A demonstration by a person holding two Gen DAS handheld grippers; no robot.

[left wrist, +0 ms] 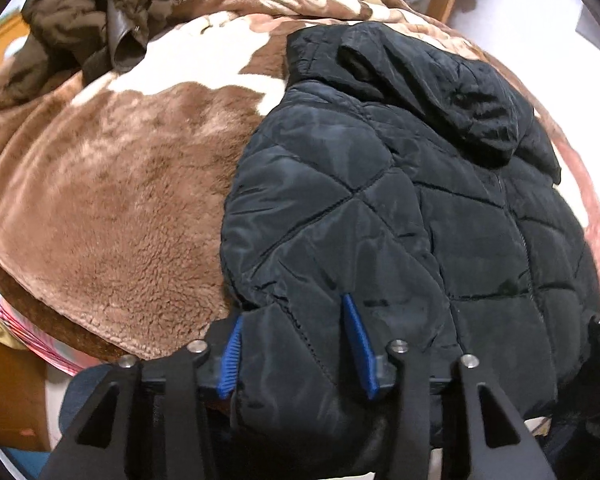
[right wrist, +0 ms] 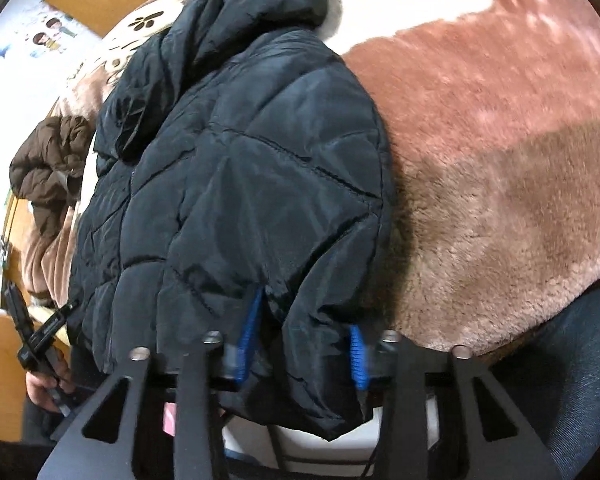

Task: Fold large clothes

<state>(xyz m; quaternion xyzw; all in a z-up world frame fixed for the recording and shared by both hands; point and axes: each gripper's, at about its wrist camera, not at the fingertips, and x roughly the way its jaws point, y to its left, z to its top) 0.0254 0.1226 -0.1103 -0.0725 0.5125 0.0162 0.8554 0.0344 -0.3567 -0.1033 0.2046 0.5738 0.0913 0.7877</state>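
- The black quilted jacket lies on a fluffy brown-and-white blanket spread over the bed, hood end pointing away from the cameras and hem hanging over the near edge.
- The left gripper has its jaws pretty wide apart, with a fat fold of the jacket's hem bunched up between the blue pads. Both pads touch the fabric, so it's got hold of the left bottom corner.
- Same deal with the right gripper: jaws fairly wide, the jacket's right bottom corner stuffed between its blue pads, fabric drooping below them.
- From the right wrist view the jacket sits toward the left, with the blanket bare off to the right.
- A brown puffy coat is heaped at the far end of the bed, well apart from the black one.
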